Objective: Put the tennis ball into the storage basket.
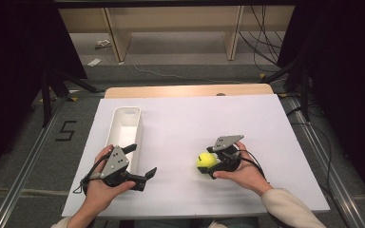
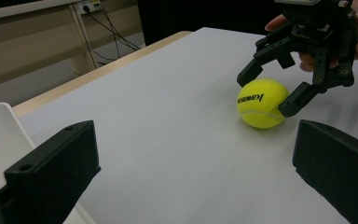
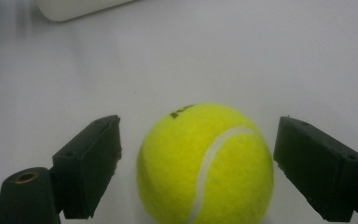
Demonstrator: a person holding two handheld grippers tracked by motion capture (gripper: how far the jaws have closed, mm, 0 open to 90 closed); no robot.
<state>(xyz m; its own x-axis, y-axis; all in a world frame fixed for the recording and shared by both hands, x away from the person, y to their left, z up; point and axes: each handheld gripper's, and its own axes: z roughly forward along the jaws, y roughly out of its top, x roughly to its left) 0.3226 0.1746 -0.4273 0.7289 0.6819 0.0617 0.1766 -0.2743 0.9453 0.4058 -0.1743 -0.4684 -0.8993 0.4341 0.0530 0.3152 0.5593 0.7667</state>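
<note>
Right of the white bin point(image 1: 123, 124), on the white table point(image 1: 209, 118), the tennis ball point(image 1: 205, 160) sits between the right gripper point(image 1: 208, 164)'s 2 spread jaws — untouched; the left gripper point(image 1: 142, 161) — jaws apart — hovers beside the bin.

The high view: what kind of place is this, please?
Probably a lab recording bay: a white board on a table, dark curtains at both sides, loose cables and a taped "5" on the floor.
</note>
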